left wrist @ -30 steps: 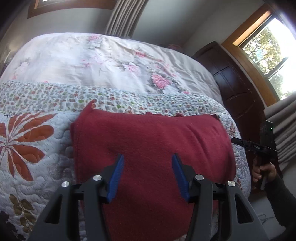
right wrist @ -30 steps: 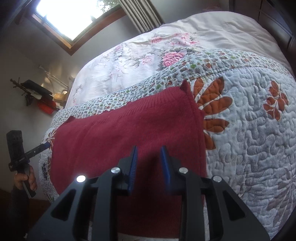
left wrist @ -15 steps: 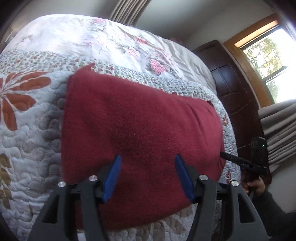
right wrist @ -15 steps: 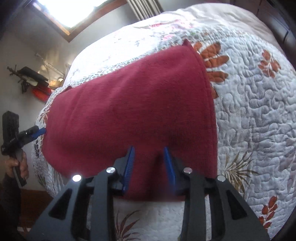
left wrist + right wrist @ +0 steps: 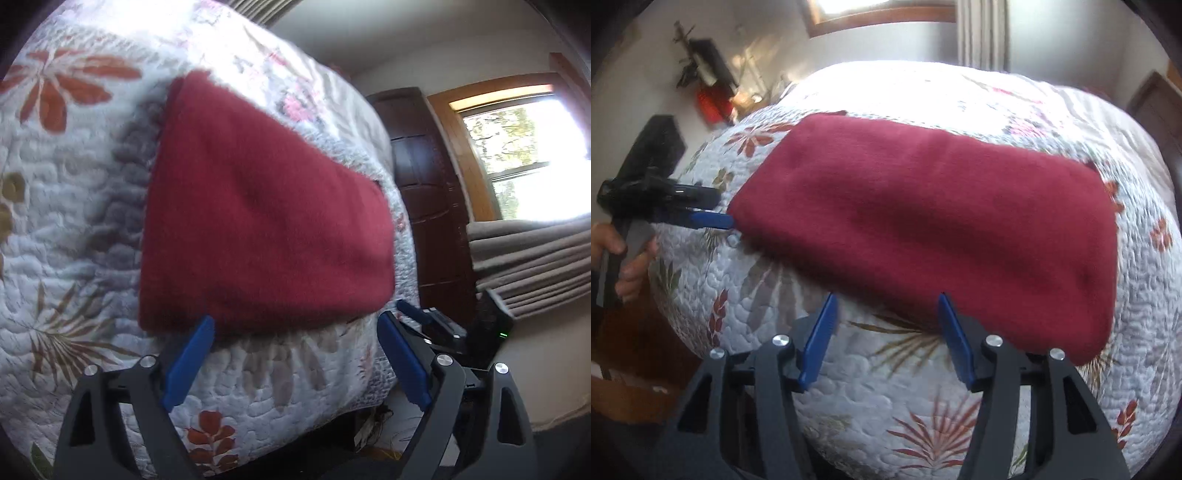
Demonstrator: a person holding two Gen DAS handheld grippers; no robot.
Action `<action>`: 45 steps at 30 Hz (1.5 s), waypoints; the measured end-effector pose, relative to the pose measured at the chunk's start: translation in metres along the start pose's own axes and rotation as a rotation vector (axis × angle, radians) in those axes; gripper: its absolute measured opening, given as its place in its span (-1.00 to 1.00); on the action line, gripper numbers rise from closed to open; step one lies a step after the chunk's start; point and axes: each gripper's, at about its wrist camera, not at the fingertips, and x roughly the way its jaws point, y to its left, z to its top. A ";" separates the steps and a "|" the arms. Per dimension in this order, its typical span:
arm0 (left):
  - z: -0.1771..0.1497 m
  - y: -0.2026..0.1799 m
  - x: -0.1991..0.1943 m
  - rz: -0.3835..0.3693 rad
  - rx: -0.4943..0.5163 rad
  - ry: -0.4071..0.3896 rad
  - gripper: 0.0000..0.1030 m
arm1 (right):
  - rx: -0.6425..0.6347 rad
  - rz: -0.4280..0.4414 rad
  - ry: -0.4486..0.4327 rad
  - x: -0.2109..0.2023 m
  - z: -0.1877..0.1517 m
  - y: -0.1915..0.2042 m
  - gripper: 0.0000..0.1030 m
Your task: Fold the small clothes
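Note:
A dark red knit garment (image 5: 258,221) lies folded flat as a long rectangle on the quilted bed (image 5: 66,206). My left gripper (image 5: 295,325) is open just at the garment's near edge, with nothing between its blue fingers. In the right wrist view the same garment (image 5: 923,214) stretches across the quilt. My right gripper (image 5: 886,301) hangs open at its near edge, holding nothing. The left gripper (image 5: 718,206) also shows at the garment's left end, held by a hand (image 5: 628,258).
The white quilt (image 5: 886,406) with orange leaf prints drops off at the bed's near edge. A dark wooden door (image 5: 428,184) and a window (image 5: 524,155) stand to the right, above stacked beige curtains (image 5: 535,266). A wall shelf (image 5: 705,81) hangs at the far left.
Both grippers have drawn back from over the garment to its near edge. The right gripper's jaws have spread from narrow to wide. The garment lies still.

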 end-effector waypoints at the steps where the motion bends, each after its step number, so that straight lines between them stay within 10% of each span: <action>1: -0.001 0.014 0.005 0.026 -0.051 0.017 0.74 | -0.061 -0.006 -0.001 0.002 0.005 0.020 0.20; 11: 0.029 0.072 -0.065 -0.234 -0.234 -0.059 0.85 | -0.426 -0.207 0.046 0.046 0.042 0.145 0.38; 26: 0.129 0.098 -0.030 -0.390 -0.323 0.044 0.89 | -0.851 -0.546 0.075 0.158 0.057 0.207 0.56; 31: 0.134 0.102 -0.022 -0.424 -0.338 0.059 0.90 | -0.734 -0.451 0.104 0.159 0.088 0.194 -0.59; 45: 0.168 0.066 0.027 -0.510 -0.319 0.186 0.92 | -0.501 -0.323 -0.018 0.069 0.132 0.164 -0.72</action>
